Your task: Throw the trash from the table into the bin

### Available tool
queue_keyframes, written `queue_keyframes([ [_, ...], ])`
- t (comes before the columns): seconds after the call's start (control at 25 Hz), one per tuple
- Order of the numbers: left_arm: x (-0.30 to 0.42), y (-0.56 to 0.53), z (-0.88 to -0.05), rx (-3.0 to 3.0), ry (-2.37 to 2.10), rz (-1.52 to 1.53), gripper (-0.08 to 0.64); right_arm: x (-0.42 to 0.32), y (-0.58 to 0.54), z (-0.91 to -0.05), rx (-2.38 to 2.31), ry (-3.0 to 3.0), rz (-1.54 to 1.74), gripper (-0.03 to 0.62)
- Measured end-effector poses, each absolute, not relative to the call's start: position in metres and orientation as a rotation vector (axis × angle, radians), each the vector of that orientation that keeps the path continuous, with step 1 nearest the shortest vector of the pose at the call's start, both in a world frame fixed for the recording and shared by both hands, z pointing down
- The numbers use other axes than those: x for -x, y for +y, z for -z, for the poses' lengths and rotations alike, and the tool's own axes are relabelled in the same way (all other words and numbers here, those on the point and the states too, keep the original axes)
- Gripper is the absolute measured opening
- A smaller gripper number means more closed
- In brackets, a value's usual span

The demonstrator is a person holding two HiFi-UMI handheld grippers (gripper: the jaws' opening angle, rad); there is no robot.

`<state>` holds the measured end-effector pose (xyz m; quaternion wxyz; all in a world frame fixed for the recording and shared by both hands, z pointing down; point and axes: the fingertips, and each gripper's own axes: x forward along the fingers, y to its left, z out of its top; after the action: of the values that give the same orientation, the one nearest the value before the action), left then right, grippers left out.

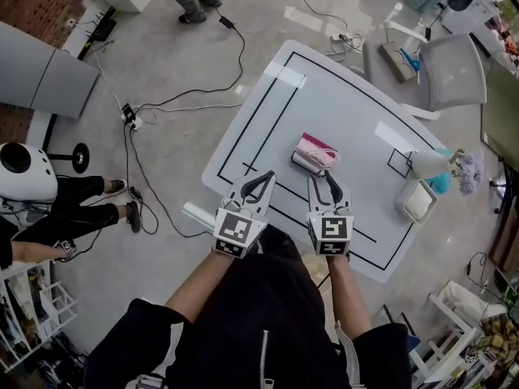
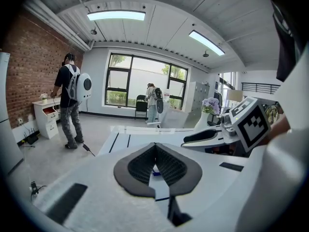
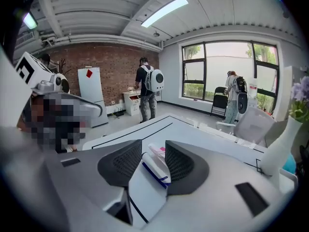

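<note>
The trash is a pink and white package [image 1: 315, 154] with a dark blue edge, lying near the middle of the white table [image 1: 340, 96]. My right gripper [image 1: 324, 181] is just short of it, jaws open. In the right gripper view the package [image 3: 157, 167] shows in the gap of my right gripper [image 3: 153, 151], and its pads stand apart from it. My left gripper [image 1: 258, 180] hovers over the table's near edge, left of the package, with its tips together and nothing held. In the left gripper view, my left gripper [image 2: 155, 151] has its pads meeting at the tip.
A white vase with purple flowers [image 1: 438, 165] and a white tray [image 1: 417, 201] stand at the table's right end. Behind the table is a grey chair [image 1: 454, 70]. Cables [image 1: 162, 104] run over the floor at left, where a seated person's legs [image 1: 81, 205] show.
</note>
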<state>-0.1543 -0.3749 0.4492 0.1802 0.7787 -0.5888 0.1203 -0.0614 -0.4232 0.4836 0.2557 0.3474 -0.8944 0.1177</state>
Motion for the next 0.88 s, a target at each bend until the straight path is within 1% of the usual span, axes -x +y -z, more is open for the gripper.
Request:
queue_keyframes([
  [0.2,0.171,-0.366,-0.457,-2.137,-1.708,-0.342,0.006,0.066,-0.435,-0.499,-0.884,-2.419,-0.239,0.226],
  [0.32,0.179,-0.362,-0.460,-2.104,-1.734,-0.337,0.006,0.074,-0.435,-0.512,-0.785,-2.402,-0.178,0.261],
  [0.48,0.186,-0.357,-0.463,-2.071,-1.763,-0.331,0.006,0.079,-0.436,-0.530,-0.648,-2.350,-0.060,0.278],
  [0.88,0.205,-0.333,-0.469,-1.979,-1.828,-0.318,0.006,0.095,-0.441,-0.557,-0.446,-2.260,0.083,0.285],
])
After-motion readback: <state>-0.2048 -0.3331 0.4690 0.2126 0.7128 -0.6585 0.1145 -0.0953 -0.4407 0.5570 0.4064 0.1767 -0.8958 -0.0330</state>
